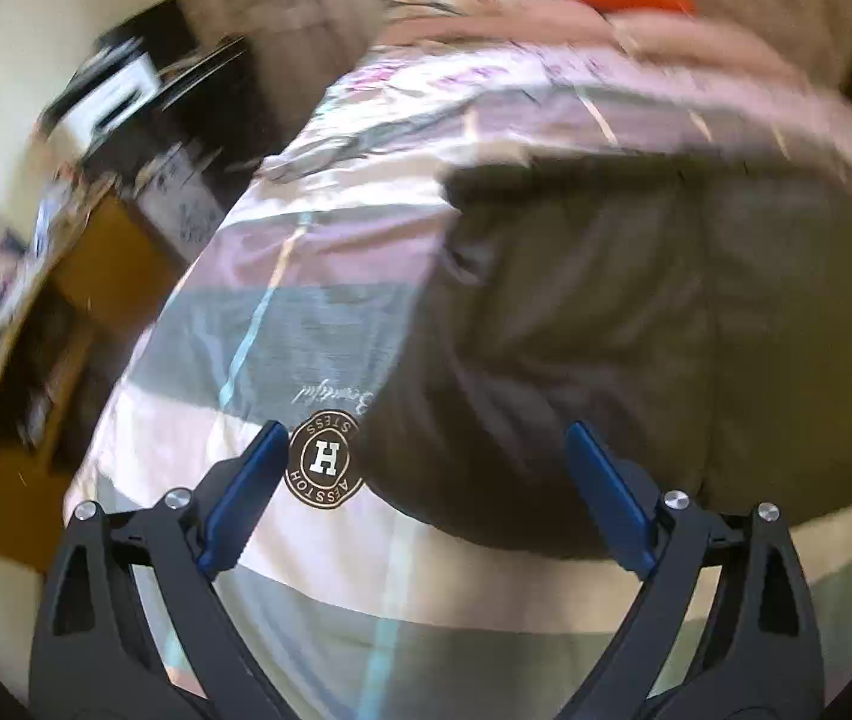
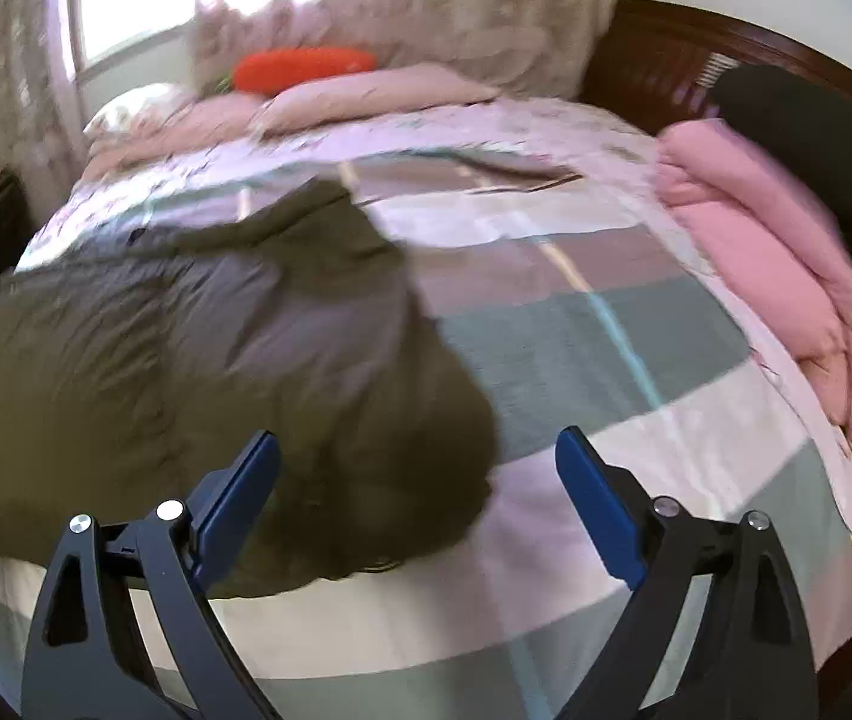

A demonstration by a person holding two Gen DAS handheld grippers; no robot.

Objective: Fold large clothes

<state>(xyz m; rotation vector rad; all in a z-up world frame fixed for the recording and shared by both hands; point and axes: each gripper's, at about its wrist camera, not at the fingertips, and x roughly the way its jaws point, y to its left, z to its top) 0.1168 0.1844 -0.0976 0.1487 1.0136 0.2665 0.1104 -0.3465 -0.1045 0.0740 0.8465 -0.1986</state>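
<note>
A large dark olive padded garment [image 1: 606, 330] lies spread on the bed; it also shows in the right wrist view [image 2: 198, 360]. A round brown "H" badge [image 1: 324, 459] shows at its near left edge. My left gripper [image 1: 426, 444] is open and empty, just above the garment's near left edge, with the badge beside its left finger. My right gripper [image 2: 417, 450] is open and empty, above the garment's near right corner. Both views are blurred.
The bed has a pink, grey and white striped cover [image 2: 576, 324]. A folded pink quilt [image 2: 786, 276] lies along the right side. Pillows and an orange cushion [image 2: 306, 66] sit at the far end. A desk with clutter [image 1: 66, 228] stands left of the bed.
</note>
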